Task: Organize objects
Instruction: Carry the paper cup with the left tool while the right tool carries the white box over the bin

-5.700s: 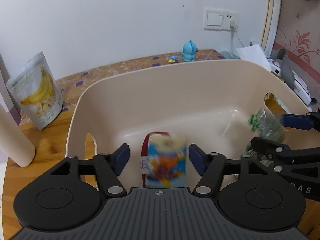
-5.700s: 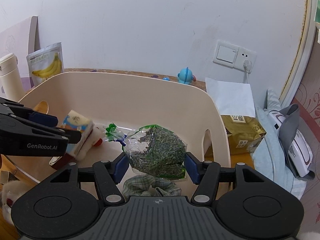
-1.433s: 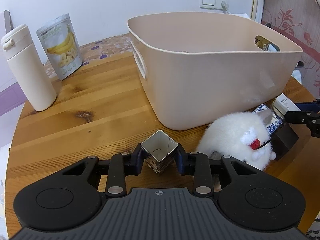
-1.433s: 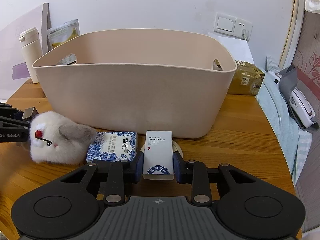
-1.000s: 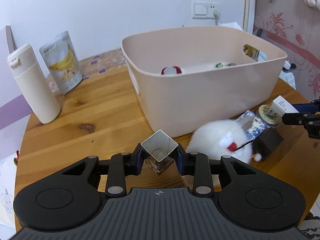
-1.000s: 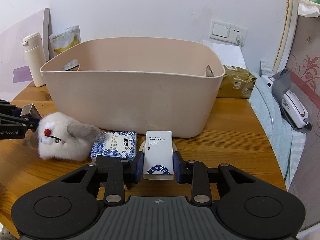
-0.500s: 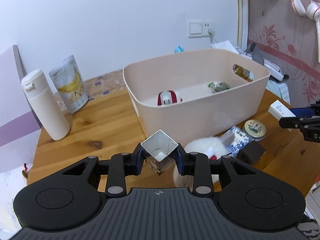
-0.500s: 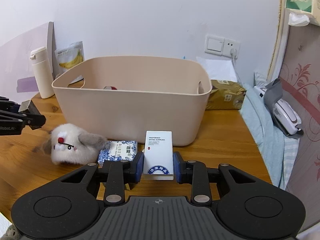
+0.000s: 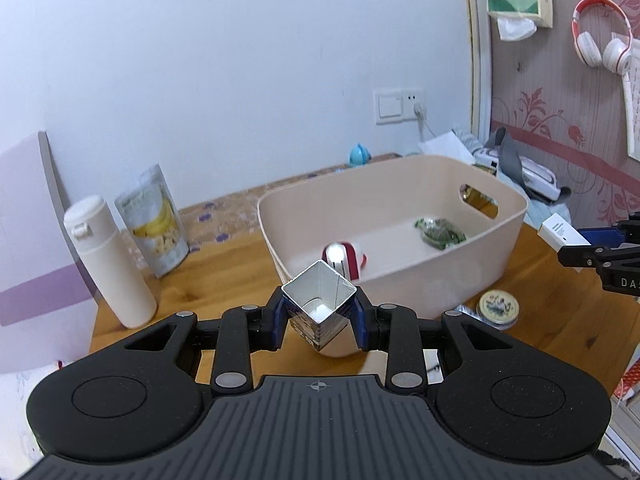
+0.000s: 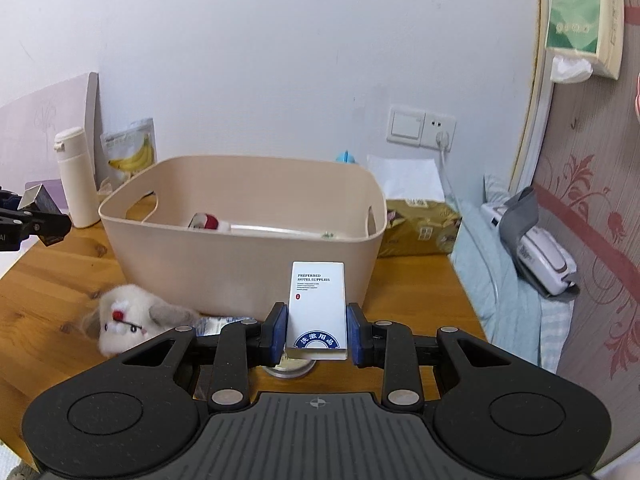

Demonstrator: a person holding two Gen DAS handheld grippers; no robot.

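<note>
Left fingers (image 9: pixel 320 322) clamp open carton (image 9: pixel 320 312); right fingers (image 10: pixel 316 334) clamp white box (image 10: pixel 318 308)

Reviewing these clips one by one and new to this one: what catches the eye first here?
Each gripper holds a small box up in front of the beige tub: the left gripper an open-topped silvery carton, the right gripper a white hotel-supplies box. A white plush toy lies on the wooden table beside the tub.
</note>
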